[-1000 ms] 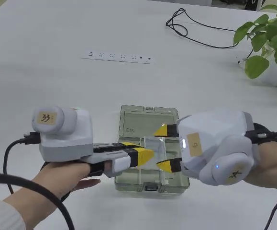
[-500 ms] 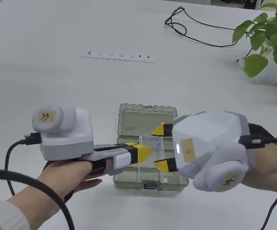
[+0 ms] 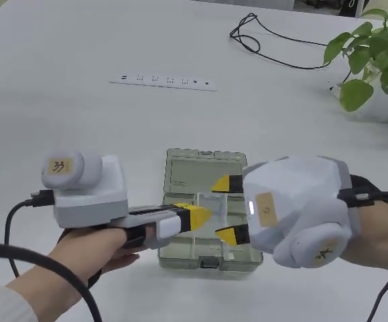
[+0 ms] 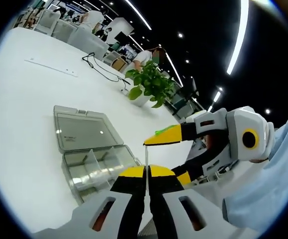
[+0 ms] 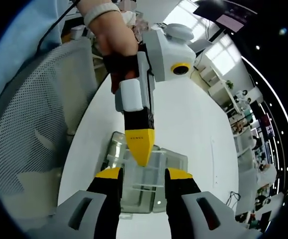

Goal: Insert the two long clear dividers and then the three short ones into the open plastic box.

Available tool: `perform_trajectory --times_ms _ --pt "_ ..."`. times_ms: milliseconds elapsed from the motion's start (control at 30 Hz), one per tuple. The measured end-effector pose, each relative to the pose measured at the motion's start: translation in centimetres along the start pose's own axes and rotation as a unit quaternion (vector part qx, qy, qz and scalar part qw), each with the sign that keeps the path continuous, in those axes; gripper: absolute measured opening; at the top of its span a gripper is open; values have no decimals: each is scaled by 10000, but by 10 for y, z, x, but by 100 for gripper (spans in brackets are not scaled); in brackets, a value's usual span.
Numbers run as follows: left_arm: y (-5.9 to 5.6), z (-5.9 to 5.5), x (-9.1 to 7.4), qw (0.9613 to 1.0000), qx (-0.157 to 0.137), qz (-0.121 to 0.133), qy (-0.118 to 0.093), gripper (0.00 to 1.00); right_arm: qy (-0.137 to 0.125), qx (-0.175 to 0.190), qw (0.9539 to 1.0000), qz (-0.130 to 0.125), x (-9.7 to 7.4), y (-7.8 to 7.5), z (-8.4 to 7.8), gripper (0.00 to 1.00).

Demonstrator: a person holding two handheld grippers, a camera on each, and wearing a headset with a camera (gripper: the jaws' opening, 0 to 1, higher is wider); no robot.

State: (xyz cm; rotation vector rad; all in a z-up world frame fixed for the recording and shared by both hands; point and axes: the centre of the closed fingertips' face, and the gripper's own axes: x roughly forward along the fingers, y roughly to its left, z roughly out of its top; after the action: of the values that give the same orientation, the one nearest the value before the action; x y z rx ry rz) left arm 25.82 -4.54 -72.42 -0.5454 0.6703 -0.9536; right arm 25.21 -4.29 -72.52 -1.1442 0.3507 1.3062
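The open plastic box (image 3: 206, 258) lies on the white table, its lid (image 3: 207, 169) folded back flat and partitions standing in its base (image 4: 91, 164). My left gripper (image 3: 197, 215) comes in from the left, shut on a clear divider (image 3: 212, 202) held over the base. In the left gripper view the divider (image 4: 146, 154) shows edge-on, rising from the gripper (image 4: 146, 174). My right gripper (image 3: 226, 208) stands open with one yellow jaw on each side of that divider. From the right gripper view the divider (image 5: 144, 172) sits between the right gripper's (image 5: 144, 174) jaws, below the left gripper's tip (image 5: 140, 147).
A white power strip (image 3: 163, 81) lies farther back on the table, a black cable (image 3: 267, 43) loops beyond it, and a potted plant (image 3: 374, 60) stands at the far right. A mesh chair (image 5: 39, 109) is beside the table.
The right gripper has shifted a little to the left and toward the near side over the box. The left gripper keeps hold of the divider and has sunk slightly.
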Motion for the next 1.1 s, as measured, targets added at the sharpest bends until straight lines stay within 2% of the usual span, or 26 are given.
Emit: perform_trajectory --times_ms 67,167,233,267,300,400,467,500,533,633,667,700,767,800,833,933,967,1033,1100 --pt "0 0 -1 9999 142 -21 46 0 -112 260 9996 39 -3 -4 2 36" --pt "1 -3 -2 9983 556 -73 170 0 -292 669 9971 201 -10 -10 4 37" --pt "-1 -3 -3 9964 807 -132 215 0 -387 945 9942 324 -15 -14 4 37" --pt "-3 -4 -3 9963 809 -157 252 0 -433 1060 9924 445 -17 -15 4 37" --pt "-4 -5 -3 9936 1072 -211 302 0 -436 1083 9921 461 -18 -16 3 37" --pt "-9 -7 -4 9875 1485 -321 417 0 -512 1260 9883 696 -23 -17 4 35" --pt "-10 -8 -4 9839 1679 -390 473 0 -506 1336 9863 821 -24 -17 4 34" --pt "-12 -8 -4 9817 1787 -440 486 0 -499 1386 9841 989 -26 -13 4 33" --pt "-14 -9 -5 9813 1804 -447 500 0 -510 1416 9832 1030 -26 -13 5 32" --pt "-17 -11 -5 9718 2215 -588 554 0 -445 1594 9761 1407 -28 -4 5 29" --pt "-20 -12 -5 9701 2273 -645 556 0 -435 1666 9735 1503 -29 -2 5 28" --pt "-23 -12 -6 9663 2407 -717 556 0 -449 1762 9680 1730 -30 4 7 27" --pt "-27 -14 -6 9614 2581 -766 563 0 -362 1891 9624 1918 -30 8 6 25" --pt "-28 -15 -6 9595 2643 -785 584 0 -373 1892 9621 1926 -28 5 5 24" --pt "-28 -16 -6 9570 2721 -817 593 0 -366 1932 9597 2006 -28 6 6 22" --pt "-31 -18 -6 9528 2835 -893 614 0 -326 2006 9546 2180 -28 10 8 19" --pt "-31 -18 -6 9526 2841 -902 612 0 -288 2012 9534 2230 -28 11 8 18" --pt "-33 -19 -6 9499 2916 -939 614 0 -240 1963 9527 2310 -27 16 9 16" --pt "-33 -19 -6 9490 2943 -949 614 0 -202 1957 9511 2380 -27 20 10 14"
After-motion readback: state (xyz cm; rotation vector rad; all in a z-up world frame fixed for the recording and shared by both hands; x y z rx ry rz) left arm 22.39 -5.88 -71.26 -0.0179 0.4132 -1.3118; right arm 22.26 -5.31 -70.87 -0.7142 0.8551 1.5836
